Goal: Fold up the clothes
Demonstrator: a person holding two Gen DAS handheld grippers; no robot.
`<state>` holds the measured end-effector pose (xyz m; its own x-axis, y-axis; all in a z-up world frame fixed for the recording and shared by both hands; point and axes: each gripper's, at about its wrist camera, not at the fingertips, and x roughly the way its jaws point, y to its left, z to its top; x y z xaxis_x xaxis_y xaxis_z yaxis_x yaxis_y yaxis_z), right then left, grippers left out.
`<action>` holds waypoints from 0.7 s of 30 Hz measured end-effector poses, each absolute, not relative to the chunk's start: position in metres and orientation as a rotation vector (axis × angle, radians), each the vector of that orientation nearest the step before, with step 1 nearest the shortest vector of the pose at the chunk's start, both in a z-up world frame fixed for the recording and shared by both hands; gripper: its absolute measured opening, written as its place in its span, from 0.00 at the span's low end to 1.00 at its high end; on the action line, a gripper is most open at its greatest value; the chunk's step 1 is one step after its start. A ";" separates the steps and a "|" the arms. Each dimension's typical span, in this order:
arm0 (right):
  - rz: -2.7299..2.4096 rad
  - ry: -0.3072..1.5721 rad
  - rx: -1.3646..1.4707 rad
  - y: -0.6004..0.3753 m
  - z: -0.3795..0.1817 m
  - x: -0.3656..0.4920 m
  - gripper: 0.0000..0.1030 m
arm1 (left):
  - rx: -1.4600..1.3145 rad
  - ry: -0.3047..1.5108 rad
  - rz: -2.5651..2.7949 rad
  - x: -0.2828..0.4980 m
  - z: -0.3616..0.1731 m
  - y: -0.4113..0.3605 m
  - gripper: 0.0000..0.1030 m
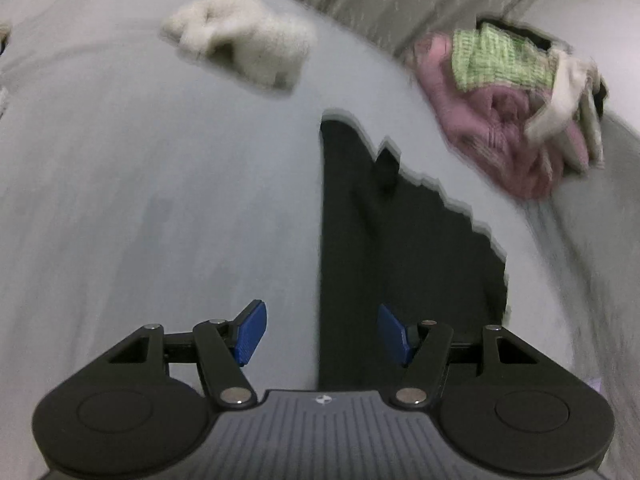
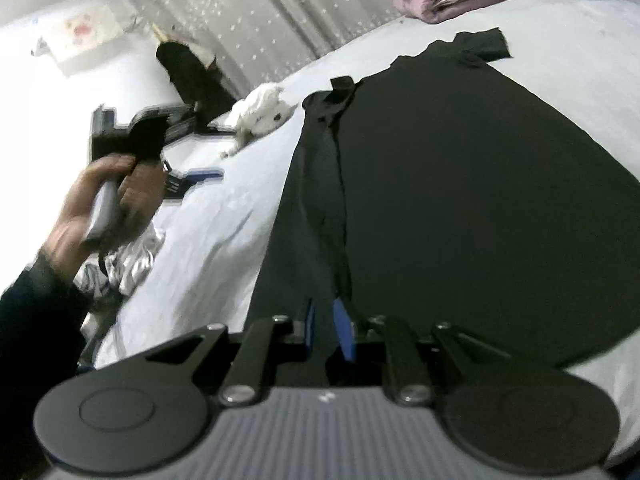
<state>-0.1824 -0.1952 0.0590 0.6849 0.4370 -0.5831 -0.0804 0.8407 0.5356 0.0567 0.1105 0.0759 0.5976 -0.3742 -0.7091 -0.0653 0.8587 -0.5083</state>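
A: Where is the black garment [image 2: 460,200] now?

B: It lies spread on the grey bed [image 2: 224,216], one long side folded over. The right hand-held gripper [image 2: 325,330] is clenched almost fully at its near edge; I cannot tell if cloth is between the pads. The left hand-held gripper [image 1: 322,334] is released and holds nothing.

A: What could go wrong?

B: I think the folded strip may slide back, because only one side can be held.

A: Do the views differ?

B: Yes. The right wrist view shows the person's hand [image 2: 108,200]. The left one shows the pink clothes pile [image 1: 508,128] closer, but very blurred.
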 end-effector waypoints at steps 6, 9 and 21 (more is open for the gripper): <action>0.294 0.824 0.443 -0.189 0.051 -0.186 0.14 | -0.437 1.028 -0.248 -0.013 0.044 0.091 0.59; 0.292 0.825 0.397 -0.184 0.052 -0.187 0.14 | -0.394 1.014 -0.268 -0.032 0.043 0.082 0.59; 0.260 0.845 0.283 -0.178 0.044 -0.187 0.08 | -0.261 0.969 -0.306 -0.083 0.041 0.044 0.59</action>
